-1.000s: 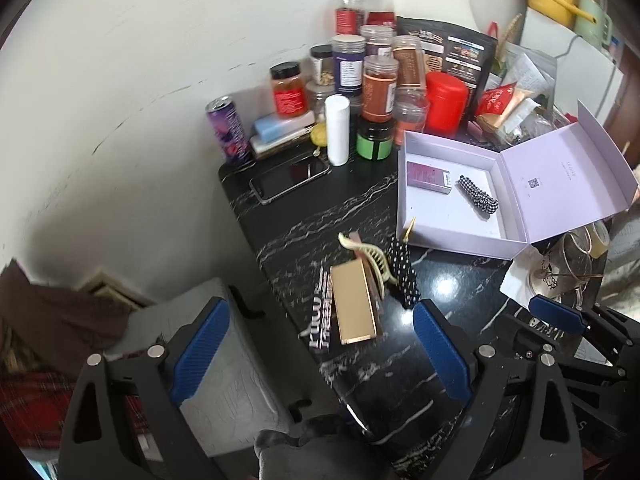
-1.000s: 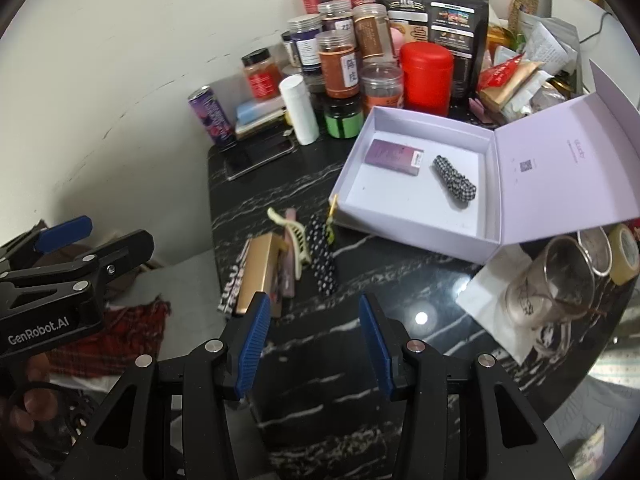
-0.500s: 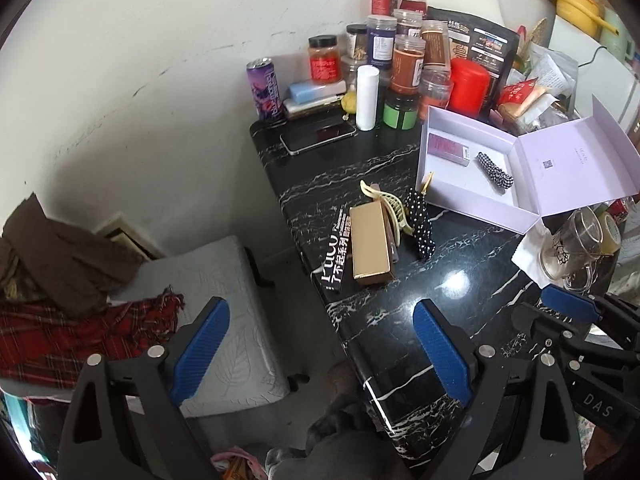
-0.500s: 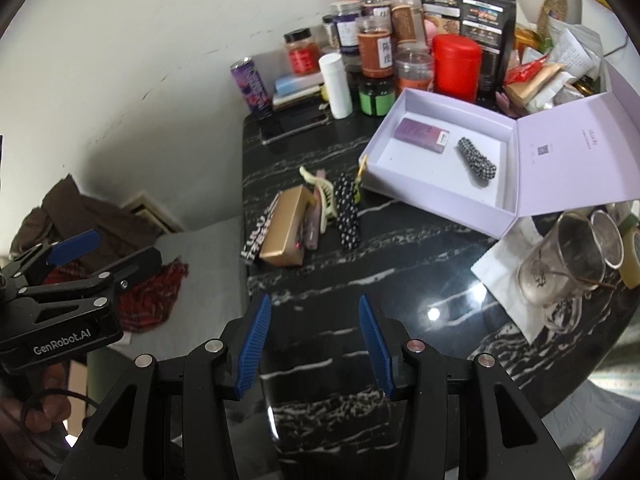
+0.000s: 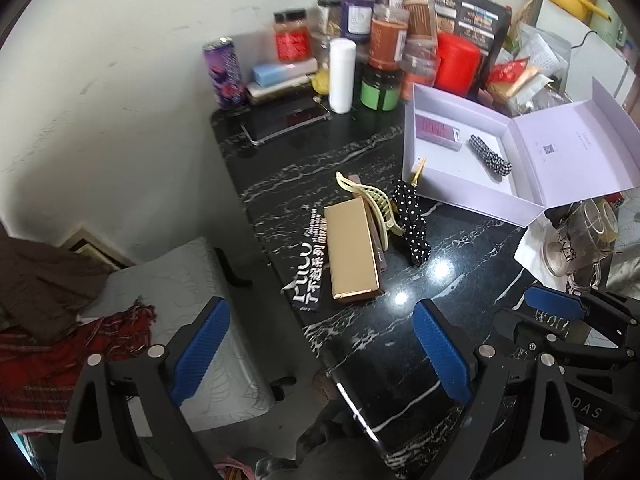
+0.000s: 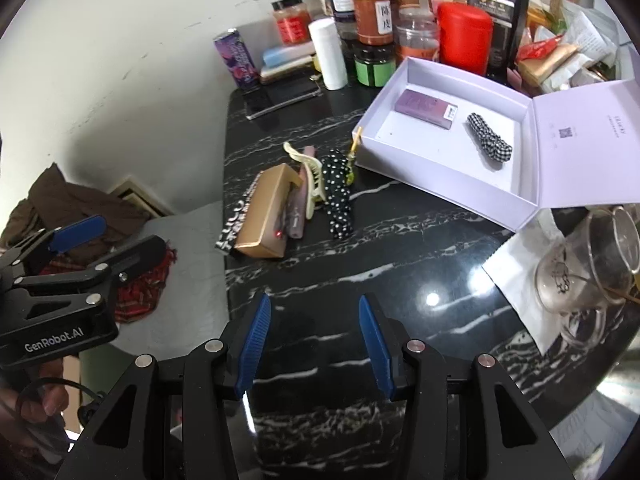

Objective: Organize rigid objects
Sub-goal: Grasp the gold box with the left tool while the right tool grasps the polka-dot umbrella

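Observation:
A gold box point(image 5: 352, 252) lies on the black marble table point(image 5: 400, 352) beside a cream claw clip point(image 5: 374, 204) and a black polka-dot scrunchie point(image 5: 412, 220). An open lavender box point(image 5: 460, 196) behind them holds a purple carton point(image 5: 436, 130) and a checkered scrunchie point(image 5: 490, 156). My left gripper point(image 5: 320, 312) hangs wide open and empty over the table's left edge, short of the gold box. My right gripper point(image 6: 314, 304) is open with nothing between its fingers, above bare marble in front of the gold box point(image 6: 266, 210) and the polka-dot scrunchie point(image 6: 338, 196).
Jars, a red canister point(image 6: 464, 36), a white bottle point(image 6: 328, 54), a purple can point(image 6: 236, 58) and a phone point(image 6: 280, 96) crowd the back. A glass mug point(image 6: 580, 264) stands on paper at the right. A padded seat with red plaid cloth point(image 5: 60, 352) sits left of the table.
Both grippers have sunk toward the table over the last half second, so the objects look larger. The jaws stand as before and nothing on the table has moved.

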Motion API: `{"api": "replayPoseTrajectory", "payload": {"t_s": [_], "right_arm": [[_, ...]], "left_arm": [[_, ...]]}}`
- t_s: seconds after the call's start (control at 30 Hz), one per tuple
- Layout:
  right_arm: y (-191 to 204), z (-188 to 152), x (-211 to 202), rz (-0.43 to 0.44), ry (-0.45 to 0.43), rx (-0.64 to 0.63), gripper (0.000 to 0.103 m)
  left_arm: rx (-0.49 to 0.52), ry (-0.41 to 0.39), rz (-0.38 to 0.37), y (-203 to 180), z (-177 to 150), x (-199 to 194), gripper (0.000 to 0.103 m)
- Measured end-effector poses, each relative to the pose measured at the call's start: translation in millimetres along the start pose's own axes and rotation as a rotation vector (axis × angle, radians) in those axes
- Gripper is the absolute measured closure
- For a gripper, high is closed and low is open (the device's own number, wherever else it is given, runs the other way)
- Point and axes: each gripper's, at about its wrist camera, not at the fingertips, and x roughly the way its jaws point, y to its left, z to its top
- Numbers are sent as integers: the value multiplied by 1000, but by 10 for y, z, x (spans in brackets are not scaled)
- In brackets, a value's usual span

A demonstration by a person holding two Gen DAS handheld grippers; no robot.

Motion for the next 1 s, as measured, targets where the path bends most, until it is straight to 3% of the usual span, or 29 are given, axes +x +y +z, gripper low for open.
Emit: {"api": "replayPoseTrajectory", "payload": {"t_s": [0.33,0.53,0.63,0.8,1.0], "right_arm": [[-139,295,444,-10,48,31,57],[-215,415,699,-2,79,15,57],[-269,482,796,9,89,-6,57],[-338,572,933,35,109,-37,57],[-372,610,1036,55,118,-48,57]], "left_arm": [[1,59,-119,82,299,598,9],[-22,111,-169,38,336,956,17],[-41,143,-171,22,344,1101,29],[-89,176,-193,21,317,1266,29],[-58,170,-173,-71,269,1309,29]]}}
